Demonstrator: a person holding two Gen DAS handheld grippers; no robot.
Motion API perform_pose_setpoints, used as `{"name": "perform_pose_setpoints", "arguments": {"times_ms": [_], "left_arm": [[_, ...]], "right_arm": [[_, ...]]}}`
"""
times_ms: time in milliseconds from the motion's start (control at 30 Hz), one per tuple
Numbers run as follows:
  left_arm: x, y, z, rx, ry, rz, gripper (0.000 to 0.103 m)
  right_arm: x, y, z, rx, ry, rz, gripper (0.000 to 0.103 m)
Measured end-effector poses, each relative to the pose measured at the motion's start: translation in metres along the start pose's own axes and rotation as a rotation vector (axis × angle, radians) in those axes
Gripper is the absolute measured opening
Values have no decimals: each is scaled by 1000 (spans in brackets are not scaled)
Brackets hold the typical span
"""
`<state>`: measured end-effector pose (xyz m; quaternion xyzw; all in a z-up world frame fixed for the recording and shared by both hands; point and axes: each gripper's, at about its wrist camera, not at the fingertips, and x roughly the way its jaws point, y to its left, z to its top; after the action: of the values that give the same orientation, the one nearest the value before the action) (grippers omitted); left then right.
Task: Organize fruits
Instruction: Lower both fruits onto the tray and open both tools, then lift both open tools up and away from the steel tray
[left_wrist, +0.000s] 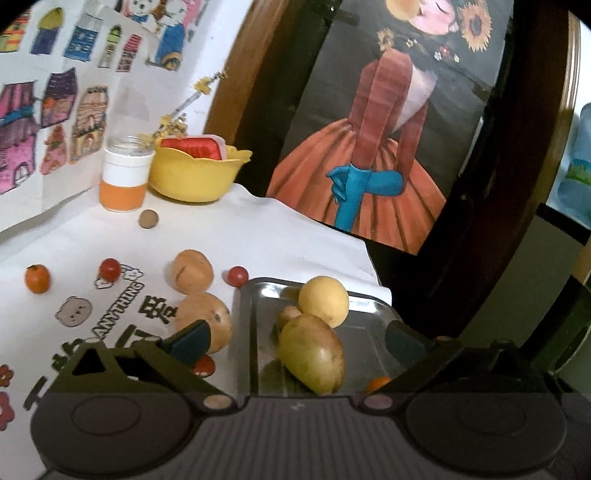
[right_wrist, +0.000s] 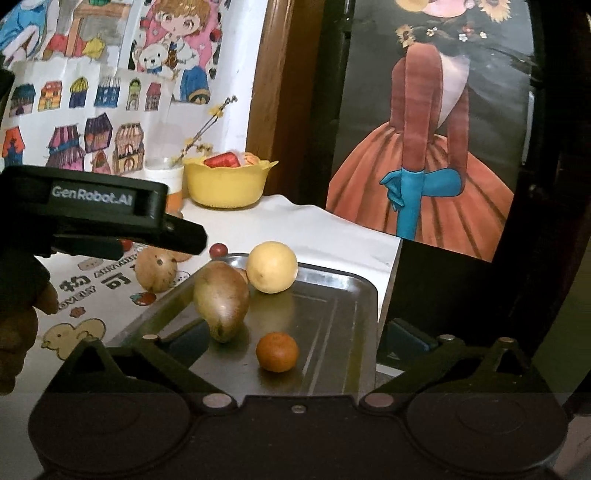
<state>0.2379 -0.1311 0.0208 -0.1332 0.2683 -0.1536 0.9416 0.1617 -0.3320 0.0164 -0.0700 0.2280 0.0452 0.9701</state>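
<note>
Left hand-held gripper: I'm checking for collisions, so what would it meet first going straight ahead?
Probably the large yellow-green fruit lying on the metal tray, which sits centred between the open fingers of the left hand-held gripper. Depth is unclear, so take this as a judgement.

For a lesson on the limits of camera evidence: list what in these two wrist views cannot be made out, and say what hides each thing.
- Small brown item on the metal tray, left wrist view: mostly hidden behind the potato and yellow fruit.
- Red fruit, left wrist view: half covered by the left gripper finger.
- Yellow bowl contents, both views: rim hides all but a red-and-pink top.
- Orange-banded jar, right wrist view: mostly blocked by the other gripper's body.
</note>
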Motion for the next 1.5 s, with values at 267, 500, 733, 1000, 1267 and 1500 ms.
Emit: {"name": "perform_pose_setpoints", "arguments": {"times_ms": [267, 500, 733, 1000, 1267, 1500], "left_arm": [[-34, 7, -7, -15, -32, 43, 103], [-63, 21, -18, -21, -50, 86, 103], [-89, 38, -32, -14, -57, 140, 103], [-114, 53, -49, 24, -58, 196, 103], [-139, 70, -63, 48, -50, 250, 103], [-162, 91, -73, 48, -51, 319, 103]], "right_arm": [[-28, 9, -5, 35, -9, 3, 102], [-49, 25, -12, 50, -6, 13, 102], [-66, 38, -19, 80, -1, 3, 102], [-81, 55, -30, 104, 11, 4, 102], [-91, 78, -39, 99, 39, 39, 102], [-97, 104, -46, 79, 70, 105, 102]]}}
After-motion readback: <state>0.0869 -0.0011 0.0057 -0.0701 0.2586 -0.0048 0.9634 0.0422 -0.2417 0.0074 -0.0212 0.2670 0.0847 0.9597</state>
